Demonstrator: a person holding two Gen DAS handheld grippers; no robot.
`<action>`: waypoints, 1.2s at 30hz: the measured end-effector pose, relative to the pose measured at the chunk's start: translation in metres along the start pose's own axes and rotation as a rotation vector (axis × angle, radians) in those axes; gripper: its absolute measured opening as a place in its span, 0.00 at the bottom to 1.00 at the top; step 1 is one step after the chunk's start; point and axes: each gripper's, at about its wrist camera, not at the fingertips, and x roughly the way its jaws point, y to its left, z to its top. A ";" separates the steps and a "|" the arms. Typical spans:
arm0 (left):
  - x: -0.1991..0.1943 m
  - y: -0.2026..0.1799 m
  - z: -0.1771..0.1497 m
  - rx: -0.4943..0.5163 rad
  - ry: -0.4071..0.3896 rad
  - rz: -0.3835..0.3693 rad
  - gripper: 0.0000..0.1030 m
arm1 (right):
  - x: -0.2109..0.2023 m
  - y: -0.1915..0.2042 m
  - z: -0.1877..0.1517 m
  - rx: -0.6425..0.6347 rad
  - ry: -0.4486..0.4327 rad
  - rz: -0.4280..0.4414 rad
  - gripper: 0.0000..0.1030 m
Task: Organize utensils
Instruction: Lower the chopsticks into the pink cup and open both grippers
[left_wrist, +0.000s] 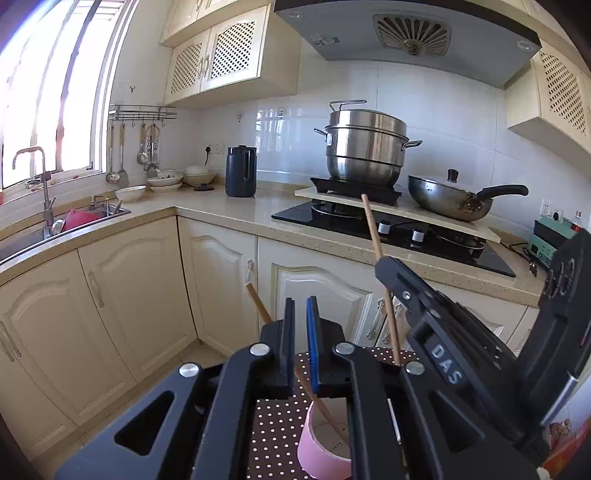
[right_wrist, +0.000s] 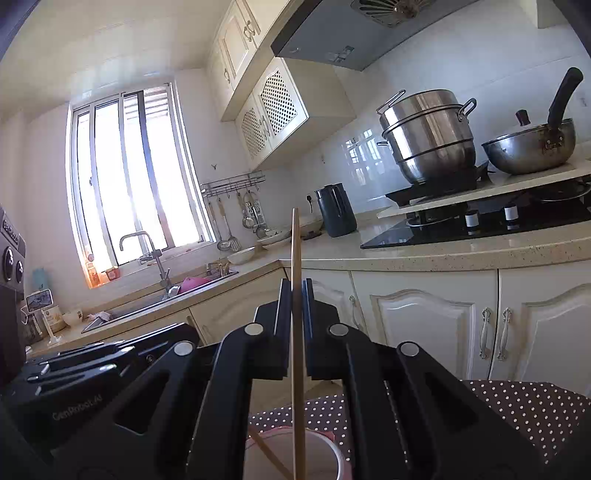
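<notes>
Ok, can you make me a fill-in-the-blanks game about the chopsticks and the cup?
1. The right gripper holds one ____ between its fingers.
2. The cup under the grippers is ____ on the outside.
3. The cloth under the cup is brown with white ____.
4. The left gripper pinches a chopstick that leans into the ____.

Missing words: chopstick; pink; dots; cup

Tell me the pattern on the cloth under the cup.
Dark brown cloth with white polka dots, clearest in the right wrist view.

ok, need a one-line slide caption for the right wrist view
Right gripper pinches an upright wooden chopstick above a pink cup on the polka-dot cloth.
</notes>
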 end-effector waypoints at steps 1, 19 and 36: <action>0.000 0.001 0.000 -0.004 0.001 -0.003 0.07 | -0.002 -0.001 -0.001 0.002 0.003 -0.004 0.06; -0.019 0.015 0.004 -0.028 -0.069 -0.040 0.24 | 0.000 0.024 0.032 -0.076 -0.190 -0.028 0.06; -0.028 0.011 -0.017 0.020 0.005 -0.030 0.26 | -0.052 0.015 -0.006 -0.092 0.130 -0.123 0.42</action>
